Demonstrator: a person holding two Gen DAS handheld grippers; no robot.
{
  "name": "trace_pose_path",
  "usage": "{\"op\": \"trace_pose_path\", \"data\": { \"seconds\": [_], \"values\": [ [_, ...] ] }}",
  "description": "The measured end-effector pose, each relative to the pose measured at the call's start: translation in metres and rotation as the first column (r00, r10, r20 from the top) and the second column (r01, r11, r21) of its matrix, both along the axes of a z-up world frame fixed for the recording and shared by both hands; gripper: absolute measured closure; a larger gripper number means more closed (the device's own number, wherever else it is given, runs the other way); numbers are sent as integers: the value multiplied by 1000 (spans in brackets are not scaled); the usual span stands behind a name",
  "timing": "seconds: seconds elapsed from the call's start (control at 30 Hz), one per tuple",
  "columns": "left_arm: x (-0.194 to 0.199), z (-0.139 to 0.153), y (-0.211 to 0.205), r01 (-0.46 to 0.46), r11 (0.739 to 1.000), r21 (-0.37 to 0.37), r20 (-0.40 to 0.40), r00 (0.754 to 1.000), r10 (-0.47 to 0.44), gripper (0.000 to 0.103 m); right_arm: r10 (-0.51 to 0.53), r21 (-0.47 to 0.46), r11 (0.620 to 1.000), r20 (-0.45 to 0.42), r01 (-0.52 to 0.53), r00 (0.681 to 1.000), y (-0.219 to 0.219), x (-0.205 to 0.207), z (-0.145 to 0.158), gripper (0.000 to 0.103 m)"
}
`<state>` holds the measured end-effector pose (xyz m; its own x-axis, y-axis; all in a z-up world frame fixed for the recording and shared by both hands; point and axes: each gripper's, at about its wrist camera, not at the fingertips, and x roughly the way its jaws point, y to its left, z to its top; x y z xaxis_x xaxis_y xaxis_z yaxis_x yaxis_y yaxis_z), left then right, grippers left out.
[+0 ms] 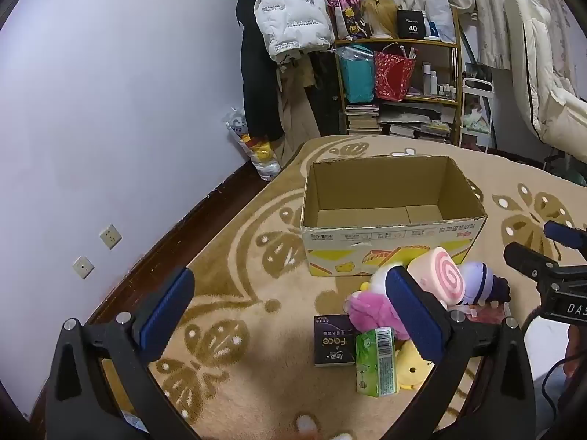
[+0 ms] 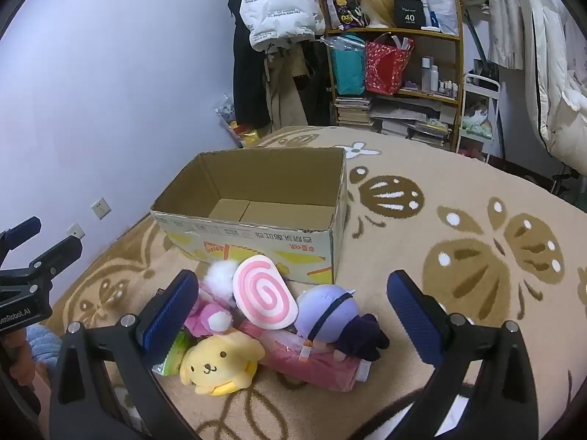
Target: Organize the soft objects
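An open, empty cardboard box [image 1: 389,220] [image 2: 256,220] stands on the patterned rug. In front of it lies a pile of soft toys: a pink swirl plush [image 2: 262,293] [image 1: 445,275], a purple-headed doll [image 2: 330,311] [image 1: 480,282], a yellow dog plush [image 2: 216,363] [image 1: 412,366], a pink plush [image 2: 209,311] [image 1: 370,308], and a pink tissue pack [image 2: 312,359]. A green tissue pack [image 1: 378,361] and a dark "Face" pack [image 1: 334,341] lie beside them. My left gripper [image 1: 290,308] is open and empty above the rug, left of the pile. My right gripper [image 2: 293,311] is open, hovering over the pile.
A purple wall with sockets [image 1: 110,236] runs along the left. A shelf [image 1: 400,84] with bags and books, hanging coats [image 1: 290,18] and a white chair [image 1: 543,73] stand behind the rug. The rug [image 2: 477,256] extends to the right of the box.
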<state>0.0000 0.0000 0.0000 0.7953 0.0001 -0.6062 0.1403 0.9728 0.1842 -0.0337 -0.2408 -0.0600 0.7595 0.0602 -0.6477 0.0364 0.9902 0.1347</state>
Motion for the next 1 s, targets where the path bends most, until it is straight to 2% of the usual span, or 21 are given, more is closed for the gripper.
{"op": "trace_pose_path", "data": {
  "seconds": [0.07, 0.33, 1.0],
  "values": [
    [0, 0, 0, 5, 1000, 4, 3, 1000, -5, 0, 0, 3, 1000, 25, -1, 1000, 0, -1, 0, 0],
    [-2, -6, -8, 6, 999, 37, -21, 1000, -6, 0, -7, 8, 1000, 17, 6, 1000, -4, -1, 3, 0],
    [3, -8, -7, 17, 999, 42, -29, 999, -15, 0, -27, 0, 1000, 28, 27, 999, -3, 0, 4, 0]
  ]
}}
